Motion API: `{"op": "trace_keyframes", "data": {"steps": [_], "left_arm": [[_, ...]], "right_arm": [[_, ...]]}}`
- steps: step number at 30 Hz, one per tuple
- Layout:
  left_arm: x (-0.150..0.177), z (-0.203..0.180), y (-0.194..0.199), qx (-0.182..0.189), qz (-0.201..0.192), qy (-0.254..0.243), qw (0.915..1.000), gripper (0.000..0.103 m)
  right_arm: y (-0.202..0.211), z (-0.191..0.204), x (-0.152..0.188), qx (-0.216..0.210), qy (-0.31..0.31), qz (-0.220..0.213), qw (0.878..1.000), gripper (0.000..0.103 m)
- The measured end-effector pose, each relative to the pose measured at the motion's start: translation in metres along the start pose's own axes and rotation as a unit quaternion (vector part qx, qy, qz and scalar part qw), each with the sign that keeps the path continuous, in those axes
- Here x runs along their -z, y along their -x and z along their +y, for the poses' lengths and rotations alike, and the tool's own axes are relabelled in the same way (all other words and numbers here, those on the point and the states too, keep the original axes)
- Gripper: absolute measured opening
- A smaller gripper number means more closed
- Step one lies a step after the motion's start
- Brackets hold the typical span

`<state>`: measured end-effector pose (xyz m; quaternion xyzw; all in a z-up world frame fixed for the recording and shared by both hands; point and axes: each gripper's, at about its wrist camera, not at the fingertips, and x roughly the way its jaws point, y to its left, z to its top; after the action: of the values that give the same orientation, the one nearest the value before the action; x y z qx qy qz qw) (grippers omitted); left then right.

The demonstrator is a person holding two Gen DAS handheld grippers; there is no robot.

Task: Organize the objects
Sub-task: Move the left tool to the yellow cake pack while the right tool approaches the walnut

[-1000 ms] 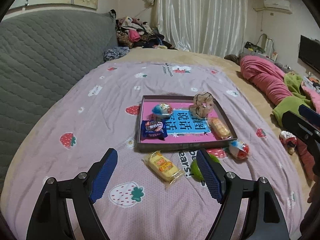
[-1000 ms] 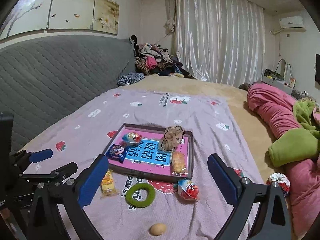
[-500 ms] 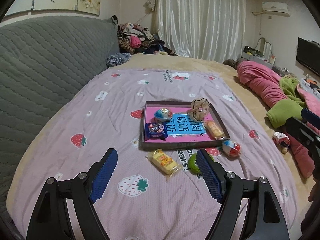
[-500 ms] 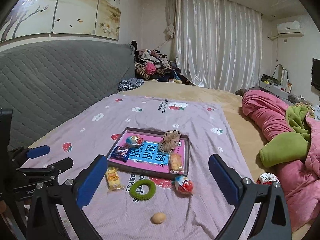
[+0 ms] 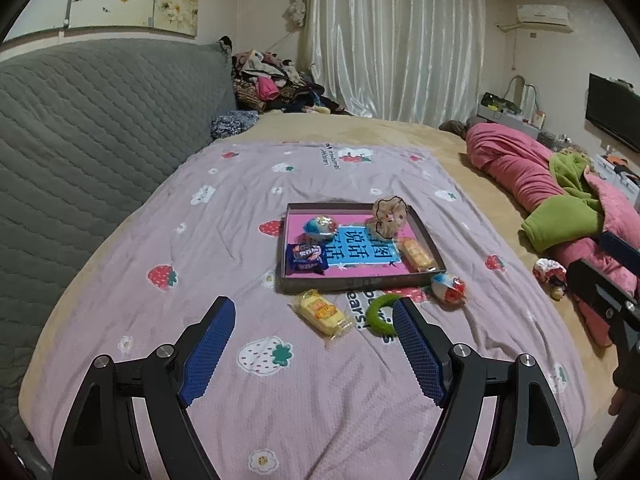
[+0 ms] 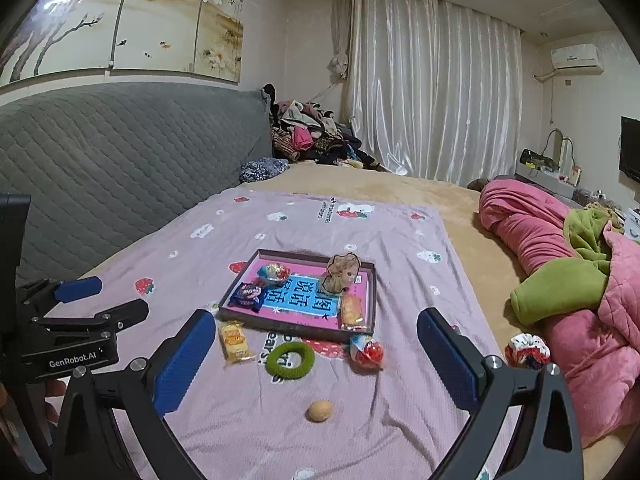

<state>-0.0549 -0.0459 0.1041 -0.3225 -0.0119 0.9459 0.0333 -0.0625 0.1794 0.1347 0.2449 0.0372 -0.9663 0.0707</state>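
Ahead of both your grippers sits one shallow tray (image 6: pixel 362 326) on the lilac blanket (image 6: pixel 400 236), holding four things: a blue biscuit packet (image 6: pixel 247 294), a foil-wrapped egg (image 6: pixel 274 272), a beige scrunchie (image 6: pixel 340 276) and an orange snack bar (image 6: pixel 352 312). Four more lie loose between the tray's near edge and your fingers: a yellow snack packet (image 5: pixel 322 311), a green ring (image 6: pixel 290 360), a red-and-blue foil egg (image 6: pixel 367 352) and, nearest the right gripper (image 6: pixel 316 360), a small brown ball (image 6: pixel 319 411).

Your left gripper (image 5: pixel 312 344) has its fingers spread wide and holds nothing; the yellow packet lies just beyond, between them, and the right-hand finger covers part of the ring. The right gripper's fingers are equally wide apart and hold nothing.

The blanket is bare on both sides of the tray. A grey quilted headboard (image 6: pixel 120 160) stands left of the fingers; pink bedding (image 6: pixel 560 248) and another scrunchie (image 6: pixel 527 350) lie to their right.
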Motion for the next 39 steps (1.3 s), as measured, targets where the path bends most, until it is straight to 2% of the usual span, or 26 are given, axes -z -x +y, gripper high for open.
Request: {"op": "trace_keyframes", "data": {"steps": [14,39], "left_arm": [[0.018,0.000,0.002,-0.005,0.022,0.000,0.9998,0.082],[0.037,-0.010,-0.037,-0.011,0.060,0.001,0.9981,0.082]], "right_arm": [[0.016,0.001,0.018,0.009,-0.001,0.006,1.000,0.102],[-0.008,0.002,0.052,0.017,0.017,0.050,0.998,0.102]]}}
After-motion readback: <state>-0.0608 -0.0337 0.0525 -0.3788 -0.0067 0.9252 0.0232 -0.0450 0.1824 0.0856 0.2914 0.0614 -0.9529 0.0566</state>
